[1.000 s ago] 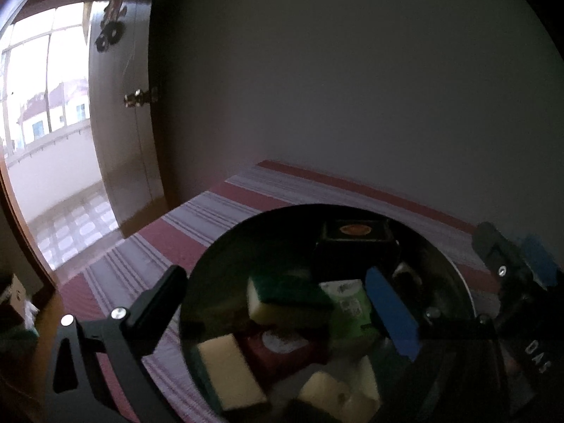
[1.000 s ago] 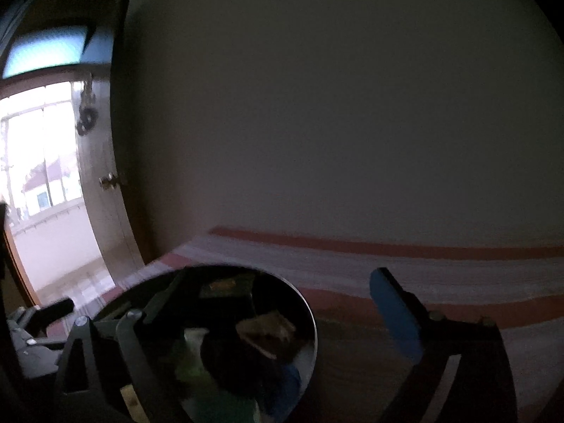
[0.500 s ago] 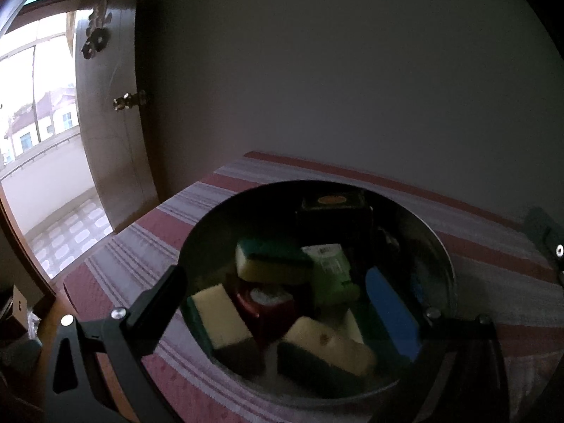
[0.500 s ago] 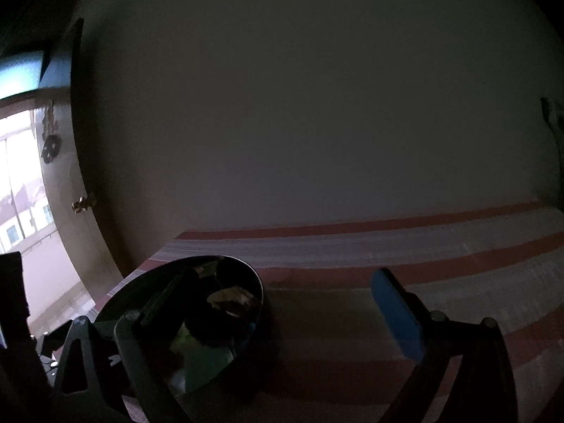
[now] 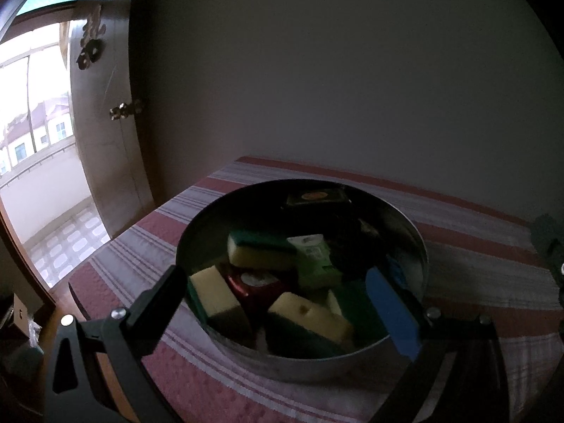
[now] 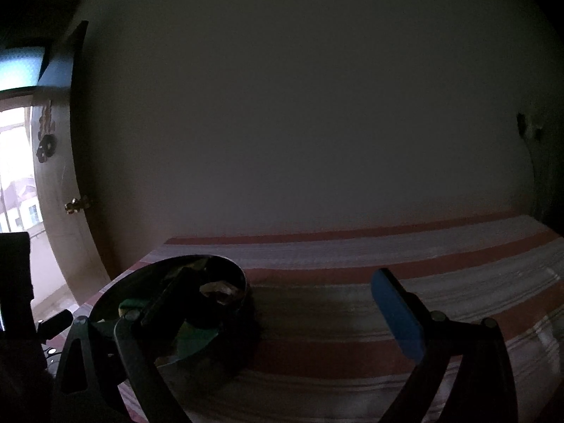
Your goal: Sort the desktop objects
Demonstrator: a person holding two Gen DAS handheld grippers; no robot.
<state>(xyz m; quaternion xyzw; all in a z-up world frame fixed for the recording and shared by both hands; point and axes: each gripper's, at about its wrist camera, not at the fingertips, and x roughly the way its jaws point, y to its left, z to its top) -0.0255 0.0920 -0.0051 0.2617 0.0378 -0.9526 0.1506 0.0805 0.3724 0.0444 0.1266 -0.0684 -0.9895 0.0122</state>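
A round metal basin (image 5: 317, 363) stands on the striped red and white tablecloth (image 5: 148, 246). It holds several yellow-and-green sponges (image 5: 215, 294), a red tin (image 5: 252, 283), a green carton (image 5: 313, 255) and a black box (image 5: 315, 197). My left gripper (image 5: 282, 299) is open and empty, just in front of and above the basin. My right gripper (image 6: 282, 303) is open and empty, to the right of the basin (image 6: 243, 278), over bare cloth (image 6: 352, 292).
A plain wall (image 5: 352, 70) runs behind the table. A wooden door (image 5: 105, 141) stands open at the left onto a bright balcony. The table's left edge (image 5: 91, 275) lies near the basin. The scene is dim.
Both grippers have pulled back and away from the basin. The left view now shows the whole basin from farther off. The right gripper has swung right, over bare cloth.
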